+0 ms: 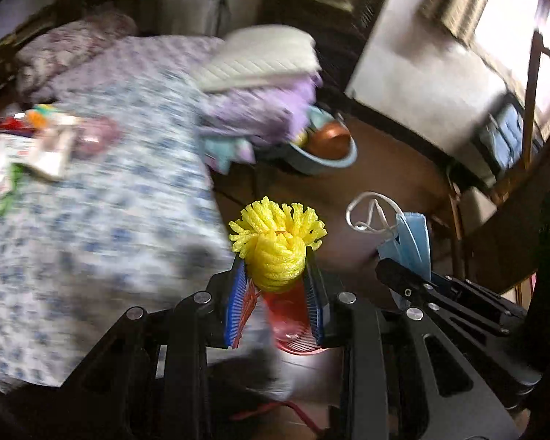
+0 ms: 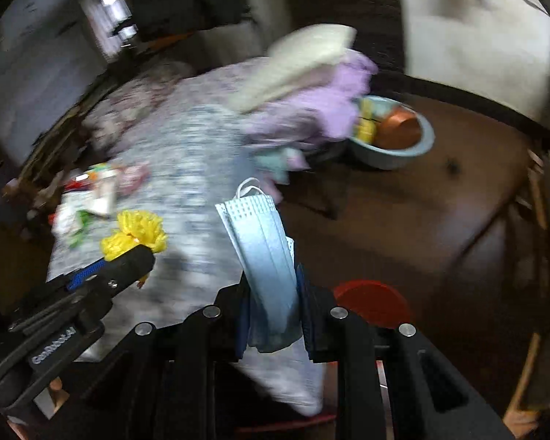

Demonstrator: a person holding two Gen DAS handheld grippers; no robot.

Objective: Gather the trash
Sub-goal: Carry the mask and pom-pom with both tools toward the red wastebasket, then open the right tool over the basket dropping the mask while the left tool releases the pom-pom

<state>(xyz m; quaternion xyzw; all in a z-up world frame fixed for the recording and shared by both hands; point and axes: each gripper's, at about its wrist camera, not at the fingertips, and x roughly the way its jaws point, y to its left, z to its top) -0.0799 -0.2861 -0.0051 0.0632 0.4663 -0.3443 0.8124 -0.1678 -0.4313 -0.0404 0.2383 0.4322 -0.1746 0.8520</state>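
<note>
One yellow foam net sat clamped between the blue-padded fingers of the left gripper, its frilled end fanned out above the tips, held in the air just past the edge of the bed. One blue face mask was pinched in the right gripper, folded lengthwise and standing up out of the fingers, its white ear loops poking from the top. The two grippers hung close side by side, each visible in the other's camera: mask to the right of the net from the left wrist, net to the left of the mask from the right wrist. Beneath them was one red round container, its ribbed rim showing under the left gripper. Back on the blue-and-white flowered bedspread lay a blurred cluster of wrappers and packets, too smeared to count. Farther along the bed was a stack of folded bedding, one pale quilted piece on top of purple cloth. On the brown floor beyond stood one light-blue basin holding one copper-coloured bowl.
</note>
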